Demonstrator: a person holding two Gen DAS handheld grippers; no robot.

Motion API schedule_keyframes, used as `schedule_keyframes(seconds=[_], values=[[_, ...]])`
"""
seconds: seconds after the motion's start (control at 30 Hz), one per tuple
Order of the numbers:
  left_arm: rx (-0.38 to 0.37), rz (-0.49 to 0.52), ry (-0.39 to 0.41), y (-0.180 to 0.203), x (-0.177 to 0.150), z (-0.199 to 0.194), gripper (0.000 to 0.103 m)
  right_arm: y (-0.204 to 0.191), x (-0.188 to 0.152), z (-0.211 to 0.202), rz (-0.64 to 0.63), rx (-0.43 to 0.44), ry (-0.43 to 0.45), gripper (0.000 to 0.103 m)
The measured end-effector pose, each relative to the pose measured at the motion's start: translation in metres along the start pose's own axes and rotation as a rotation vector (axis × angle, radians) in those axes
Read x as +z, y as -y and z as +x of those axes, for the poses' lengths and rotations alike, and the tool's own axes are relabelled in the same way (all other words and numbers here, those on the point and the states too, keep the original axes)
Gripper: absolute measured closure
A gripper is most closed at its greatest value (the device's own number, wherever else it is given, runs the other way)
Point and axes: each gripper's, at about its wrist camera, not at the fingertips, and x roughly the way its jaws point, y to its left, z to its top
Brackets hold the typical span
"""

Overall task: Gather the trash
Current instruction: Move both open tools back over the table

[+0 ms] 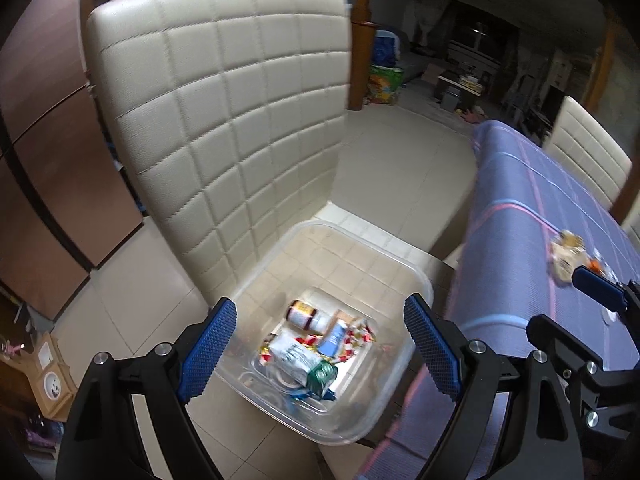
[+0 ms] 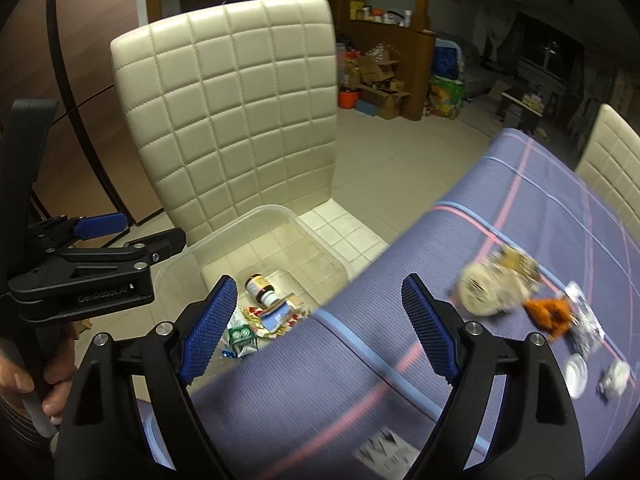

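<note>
Left gripper (image 1: pixel 320 344): jaws spread wide, nothing between the blue pads, angled downward. Right gripper (image 2: pixel 318 326): jaws likewise spread wide and empty, angled downward, positioned just right of the left one. Left hand (image 2: pixel 24 384): bare fingers wrapped around the handle.

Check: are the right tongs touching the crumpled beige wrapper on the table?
Apart. In the right wrist view the right tongs are open and empty, with bare tablecloth between the right pad and the beige wrapper.
</note>
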Motion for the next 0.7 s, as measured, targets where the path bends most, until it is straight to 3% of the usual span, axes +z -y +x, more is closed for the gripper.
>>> schedule_keyframes(seconds=[0.4, 0.7], values=[[-0.099, 0.177, 0.047, 0.094, -0.016, -0.041, 0.019, 0.073, -0.049, -0.06, 0.155, -0.118, 0.041, 0.02], [-0.165, 0.276, 0.044, 0.157, -0.023, -0.049, 0.019, 0.137, -0.09, -0.096, 0.287, -0.205, 0.064, 0.02]])
